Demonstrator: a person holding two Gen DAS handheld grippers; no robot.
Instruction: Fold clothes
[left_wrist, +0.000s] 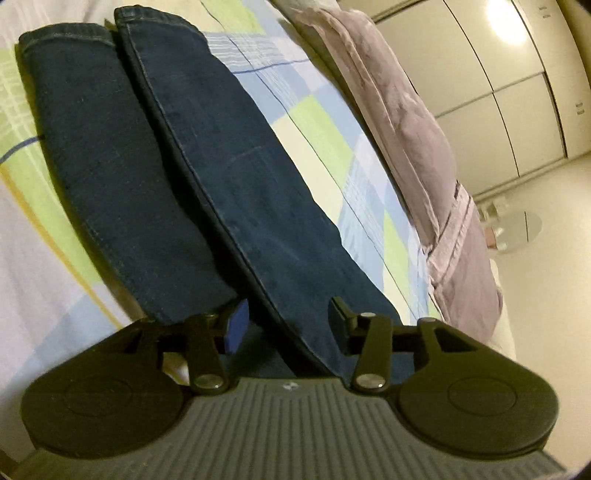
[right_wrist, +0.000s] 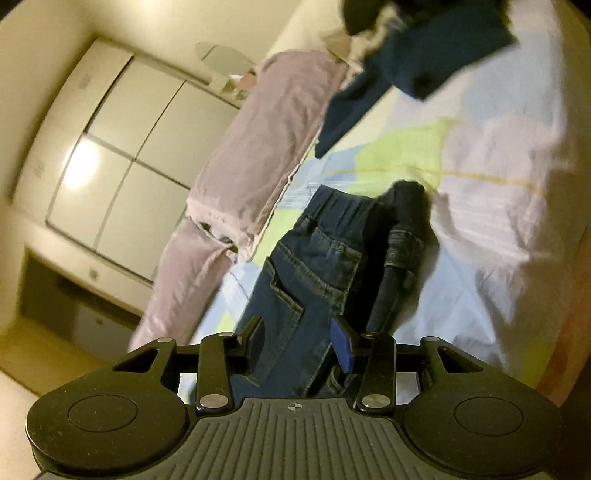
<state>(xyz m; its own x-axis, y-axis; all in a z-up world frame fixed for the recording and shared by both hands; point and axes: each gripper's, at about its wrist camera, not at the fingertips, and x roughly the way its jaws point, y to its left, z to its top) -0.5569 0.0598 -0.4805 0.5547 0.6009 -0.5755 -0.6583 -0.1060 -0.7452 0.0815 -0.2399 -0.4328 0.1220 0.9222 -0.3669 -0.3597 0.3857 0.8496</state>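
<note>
On a bed with a pastel checked sheet (left_wrist: 325, 122) lie dark blue denim jeans (left_wrist: 207, 162); both the left hand-held gripper (left_wrist: 286, 314) and the right hand-held gripper (right_wrist: 300, 334) straddle the denim, jaws parted.

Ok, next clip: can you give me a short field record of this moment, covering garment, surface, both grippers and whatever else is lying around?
garment: dark blue denim jeans, legs lying side by side, back pocket up in the right wrist view
surface: pastel checked bed sheet
left hand-held gripper: jaws apart around a jeans leg, not clamped
right hand-held gripper: jaws apart either side of the jeans by the pocket
other items: crumpled lilac garment beside the jeans; dark blue cloth pile further off
background: white panelled wardrobe doors
</note>
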